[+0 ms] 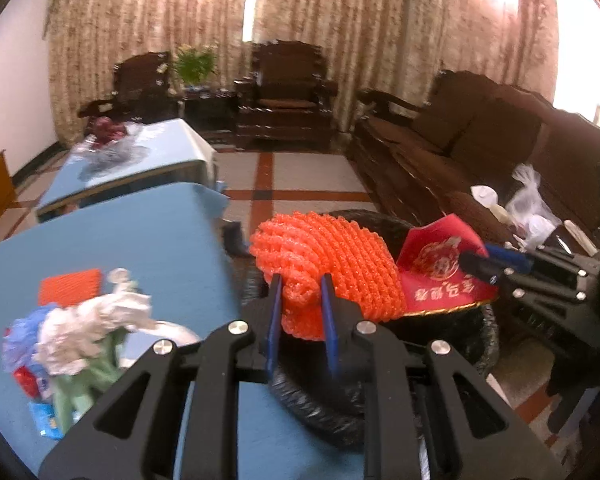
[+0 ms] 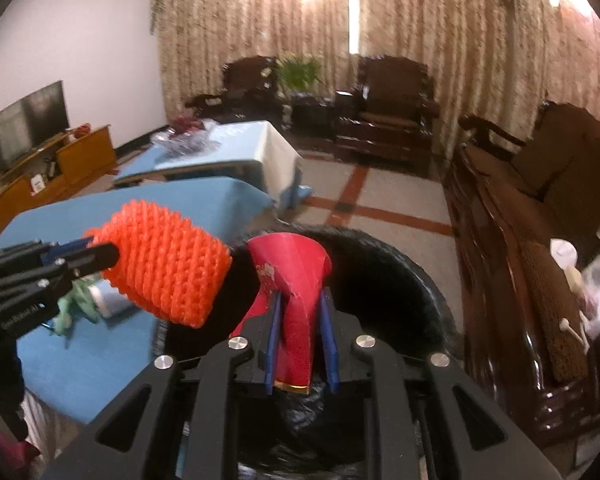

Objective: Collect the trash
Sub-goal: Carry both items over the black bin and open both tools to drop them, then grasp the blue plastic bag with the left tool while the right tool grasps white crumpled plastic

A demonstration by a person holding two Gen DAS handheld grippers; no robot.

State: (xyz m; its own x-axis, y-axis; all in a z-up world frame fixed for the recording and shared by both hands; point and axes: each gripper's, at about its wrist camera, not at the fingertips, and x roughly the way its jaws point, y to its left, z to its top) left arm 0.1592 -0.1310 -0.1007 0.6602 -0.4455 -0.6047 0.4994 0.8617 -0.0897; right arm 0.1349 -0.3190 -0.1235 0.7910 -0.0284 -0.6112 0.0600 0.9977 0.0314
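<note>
Both hands are over the bin at once: the left gripper (image 1: 302, 300) has its blue pads pinched on a fold of the orange foam fruit net (image 1: 328, 264), and the right gripper (image 2: 300, 312) is clamped tight on a crumpled red paper cup (image 2: 290, 280) with a gold edge. Both pieces hang just above the mouth of the black-lined trash bin (image 2: 380, 264), which stands against the edge of the blue table (image 1: 160, 240). So two items look ready to drop; the jaws only need to let go, and neither piece is in the liner yet

Plenty left, by my reading. On the table a heap waits: crumpled white tissue (image 1: 96, 326), a blue plastic bag (image 1: 22, 338), green scraps, a second orange net piece (image 1: 70, 288). The farther table holds more clutter, too blurred to name
</note>
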